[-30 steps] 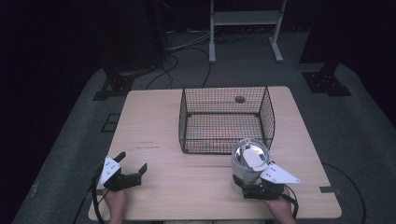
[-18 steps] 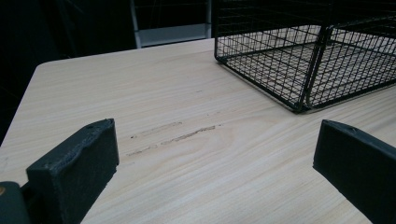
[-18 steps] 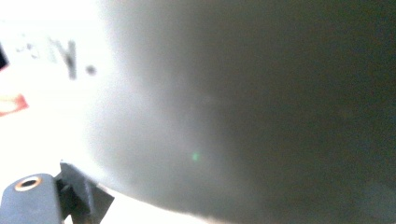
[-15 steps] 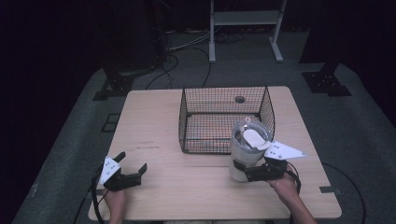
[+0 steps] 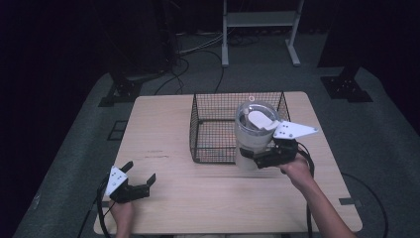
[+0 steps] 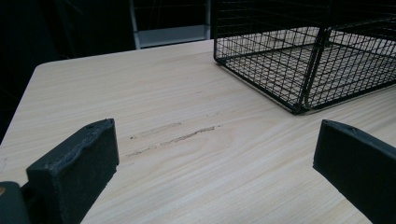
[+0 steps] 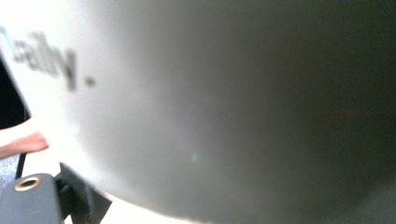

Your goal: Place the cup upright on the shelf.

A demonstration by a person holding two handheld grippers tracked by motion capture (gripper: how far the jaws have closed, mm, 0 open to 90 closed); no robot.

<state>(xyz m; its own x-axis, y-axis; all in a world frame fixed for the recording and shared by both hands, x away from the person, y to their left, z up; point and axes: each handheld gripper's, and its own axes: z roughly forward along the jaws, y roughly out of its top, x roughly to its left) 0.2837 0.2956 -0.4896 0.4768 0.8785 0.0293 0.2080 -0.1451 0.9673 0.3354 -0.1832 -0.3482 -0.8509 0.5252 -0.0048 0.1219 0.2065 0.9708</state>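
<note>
The right gripper (image 5: 255, 159) clamps the lower body of a grey lidded tumbler (image 5: 253, 134), holding it upright in the air over the near right edge of the black wire basket (image 5: 213, 126). In the right gripper view the tumbler's wall (image 7: 224, 107) presses close against the camera. The left gripper (image 5: 141, 174) rests spread wide and empty on the wooden table (image 5: 168, 148), well apart from the basket.
</note>
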